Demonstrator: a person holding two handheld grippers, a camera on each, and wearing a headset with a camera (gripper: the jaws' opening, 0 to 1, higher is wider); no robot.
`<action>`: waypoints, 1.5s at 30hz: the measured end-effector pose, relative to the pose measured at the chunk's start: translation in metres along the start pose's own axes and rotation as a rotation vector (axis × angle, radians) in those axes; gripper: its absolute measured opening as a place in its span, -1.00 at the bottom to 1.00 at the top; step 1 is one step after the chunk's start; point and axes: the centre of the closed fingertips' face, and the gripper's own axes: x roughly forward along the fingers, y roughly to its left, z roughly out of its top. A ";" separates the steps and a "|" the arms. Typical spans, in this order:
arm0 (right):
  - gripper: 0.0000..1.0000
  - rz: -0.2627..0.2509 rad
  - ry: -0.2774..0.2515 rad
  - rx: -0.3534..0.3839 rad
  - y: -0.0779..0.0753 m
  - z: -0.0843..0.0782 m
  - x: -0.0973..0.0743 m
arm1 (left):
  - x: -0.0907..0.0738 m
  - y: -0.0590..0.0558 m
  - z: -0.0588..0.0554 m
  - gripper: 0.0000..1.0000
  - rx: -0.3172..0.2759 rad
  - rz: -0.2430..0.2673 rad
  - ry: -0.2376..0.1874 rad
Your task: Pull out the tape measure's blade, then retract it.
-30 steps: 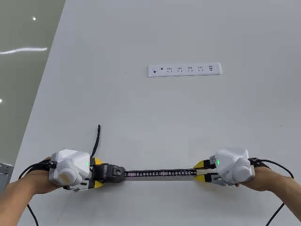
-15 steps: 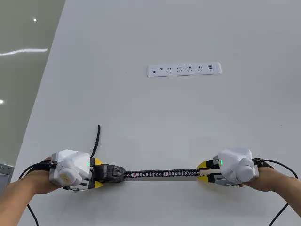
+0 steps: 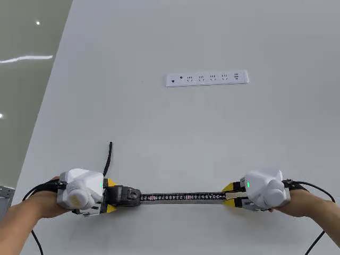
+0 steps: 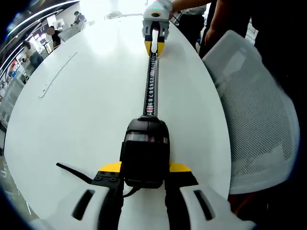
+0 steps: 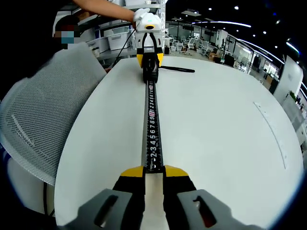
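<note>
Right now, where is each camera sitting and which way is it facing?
Head view: on the headset, looking forward and down at the workbench; both forearms, left gripper and right gripper show.
Left gripper view: on the left gripper, facing along the blade toward the right gripper; its jaws clamp the tape measure case.
Right gripper view: on the right gripper, facing back along the blade toward the case; its jaws pinch the blade's end.
Shared: both gripper views face each other along one blade.
</note>
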 end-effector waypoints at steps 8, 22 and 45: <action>-0.76 -0.001 0.023 0.001 0.001 -0.001 0.000 | -0.001 -0.002 0.004 -0.41 0.005 -0.011 0.019; -0.69 0.000 0.054 0.021 0.003 -0.014 0.015 | -0.002 -0.004 0.008 -0.40 -0.005 -0.023 0.026; -0.50 -0.021 0.063 0.055 0.006 -0.010 0.011 | -0.001 -0.003 -0.001 -0.30 -0.017 -0.010 0.030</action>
